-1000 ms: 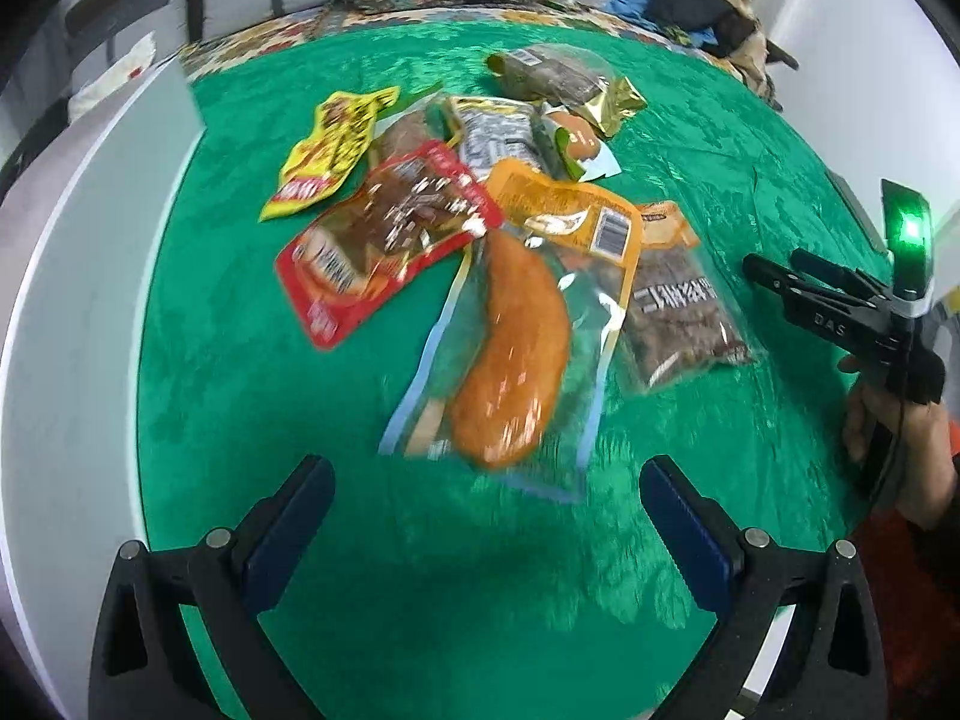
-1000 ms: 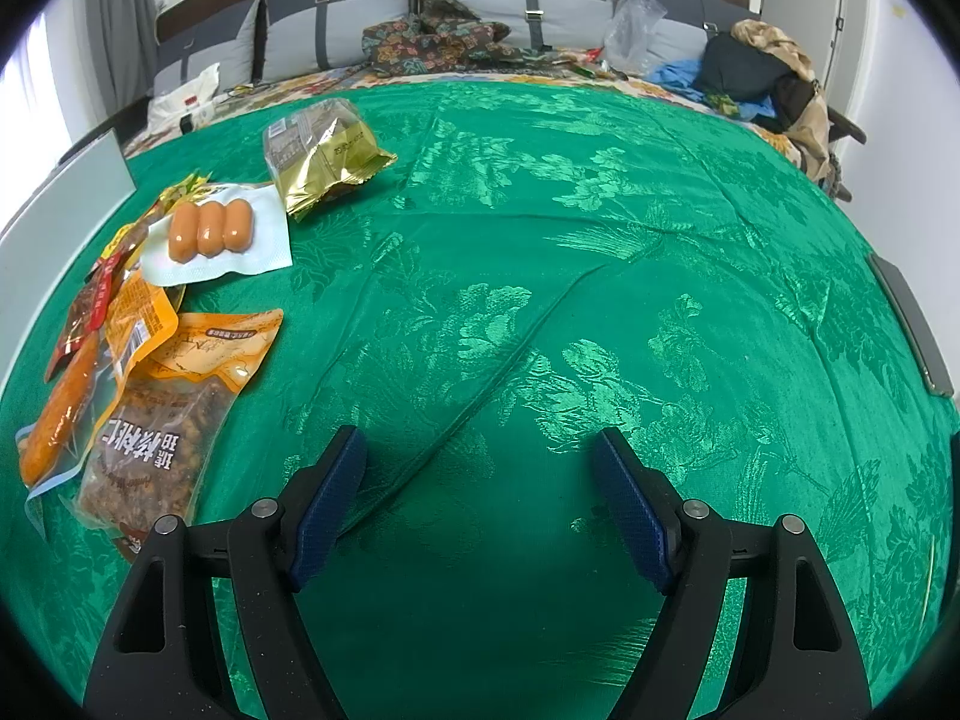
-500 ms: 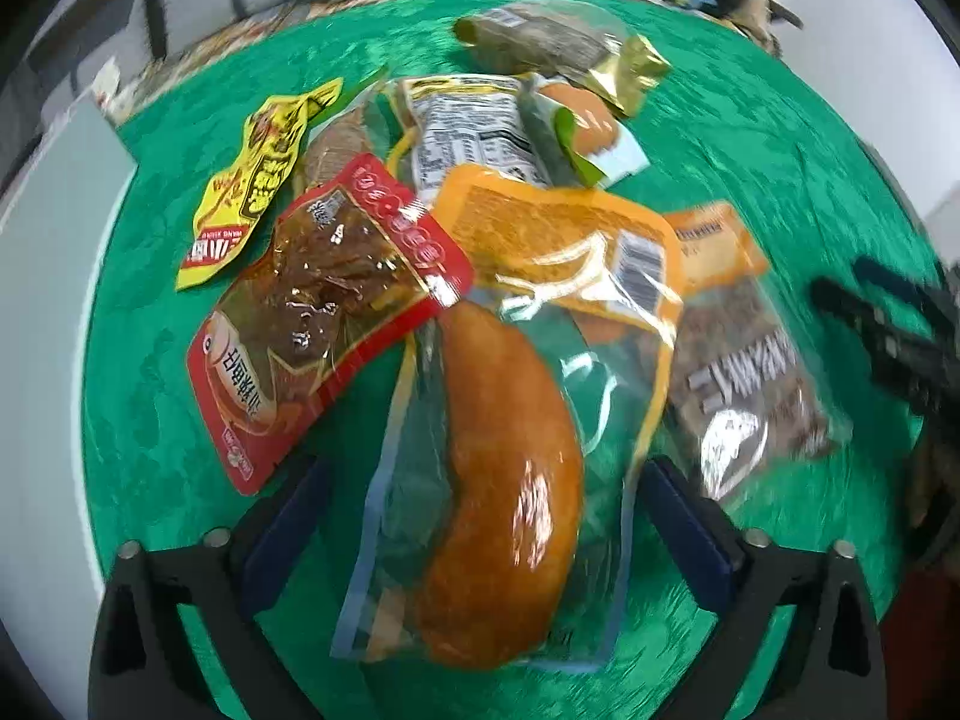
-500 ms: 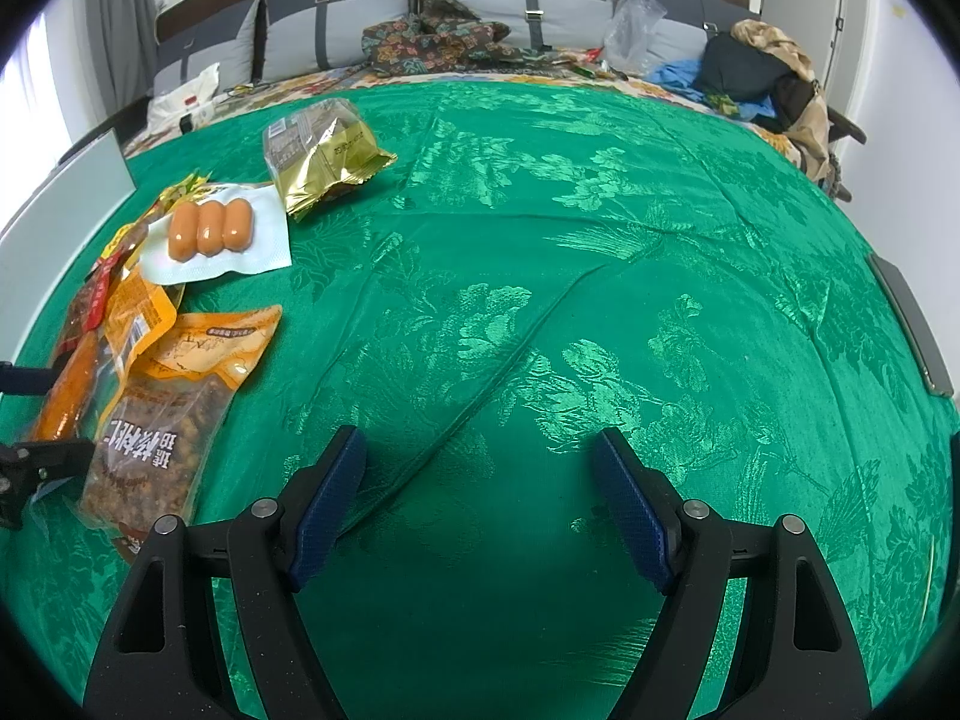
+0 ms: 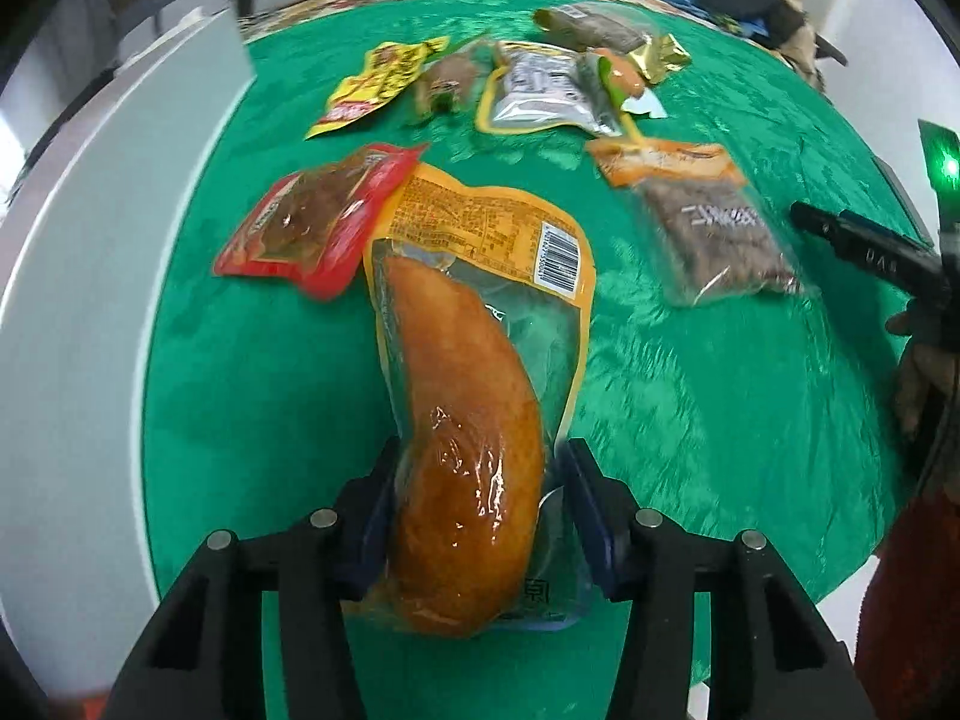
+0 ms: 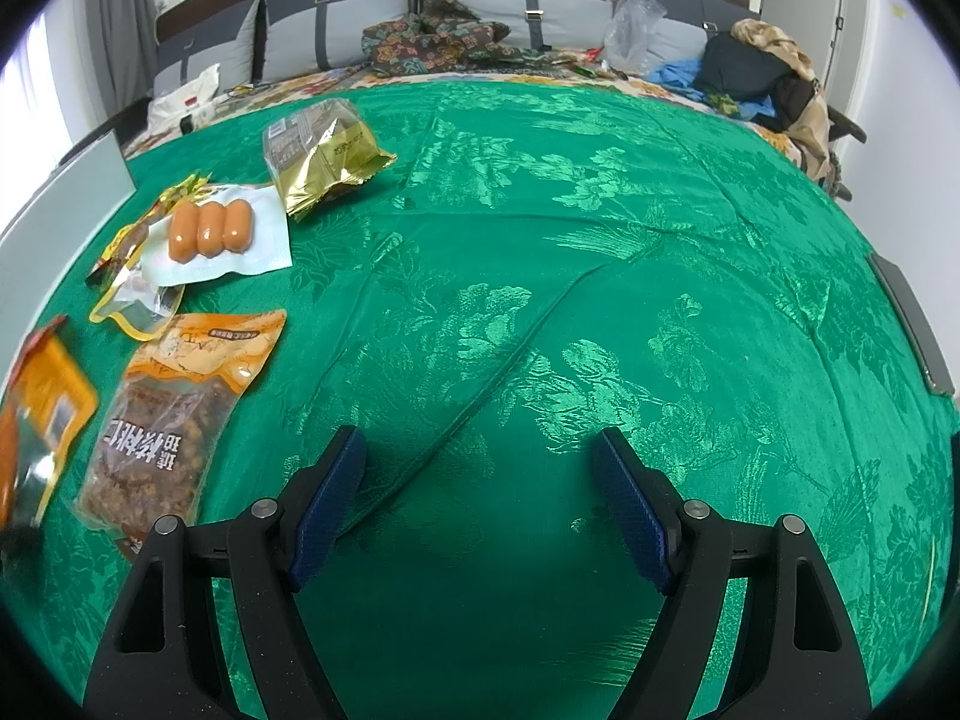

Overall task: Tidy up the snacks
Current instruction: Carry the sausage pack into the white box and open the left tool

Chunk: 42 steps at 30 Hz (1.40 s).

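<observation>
My left gripper is shut on the near end of a clear and orange pack holding a golden-brown drumstick, lifted off the green cloth. A red meat pack lies just behind it to the left. A brown nut pack, a yellow pack, a silver pack and a gold pack lie further back. My right gripper is open and empty over bare cloth; the nut pack, sausage pack and gold pack are on its left.
A white panel runs along the cloth's left edge. My right gripper and the hand holding it show at the right of the left wrist view. Pillows and clothes lie at the far edge. A grey flat object sits at the right edge.
My left gripper has moved in on the drumstick pack, closed on its near end and pulled it away from the pile. The right gripper has not moved.
</observation>
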Motion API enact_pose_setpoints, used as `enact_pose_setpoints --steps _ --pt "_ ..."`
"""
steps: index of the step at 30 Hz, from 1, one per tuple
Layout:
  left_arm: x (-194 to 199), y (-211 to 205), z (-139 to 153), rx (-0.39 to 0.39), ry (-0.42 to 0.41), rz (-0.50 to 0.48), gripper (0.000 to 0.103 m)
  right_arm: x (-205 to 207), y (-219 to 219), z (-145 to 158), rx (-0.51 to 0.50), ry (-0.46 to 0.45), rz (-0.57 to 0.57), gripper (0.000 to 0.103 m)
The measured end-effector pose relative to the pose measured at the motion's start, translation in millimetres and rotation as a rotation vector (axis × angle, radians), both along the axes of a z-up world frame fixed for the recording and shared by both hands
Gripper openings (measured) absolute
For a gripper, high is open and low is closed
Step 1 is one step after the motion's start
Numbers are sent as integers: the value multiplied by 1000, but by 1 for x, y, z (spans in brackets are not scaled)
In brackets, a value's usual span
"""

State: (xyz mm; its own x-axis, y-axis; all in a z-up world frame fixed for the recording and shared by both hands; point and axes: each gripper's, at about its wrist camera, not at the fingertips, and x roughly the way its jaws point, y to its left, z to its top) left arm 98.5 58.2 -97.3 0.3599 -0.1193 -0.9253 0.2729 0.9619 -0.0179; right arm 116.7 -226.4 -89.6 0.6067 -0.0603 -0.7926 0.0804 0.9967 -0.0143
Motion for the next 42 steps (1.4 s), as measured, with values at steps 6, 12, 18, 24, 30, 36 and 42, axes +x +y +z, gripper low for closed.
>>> enact_pose_setpoints --steps 6,12,18,24,30,36,42 --pt "-11 18 3 -84 -7 37 50 5 -2 16 230 118 12 81" --pt "-23 11 5 -127 -35 29 49 21 82 16 328 291 80 81" --pt "-37 8 6 -150 -66 1 49 33 147 1 27 303 166 82" --pt "-38 15 25 -255 -103 20 48 21 104 10 108 378 203 65" --pt "-36 40 66 -377 -145 64 48 1 52 46 356 292 121 66" --pt "-30 137 125 -432 -239 243 49 7 115 112 507 222 267 66" --pt "-26 258 147 -258 -297 499 57 20 269 195 628 133 592 70"
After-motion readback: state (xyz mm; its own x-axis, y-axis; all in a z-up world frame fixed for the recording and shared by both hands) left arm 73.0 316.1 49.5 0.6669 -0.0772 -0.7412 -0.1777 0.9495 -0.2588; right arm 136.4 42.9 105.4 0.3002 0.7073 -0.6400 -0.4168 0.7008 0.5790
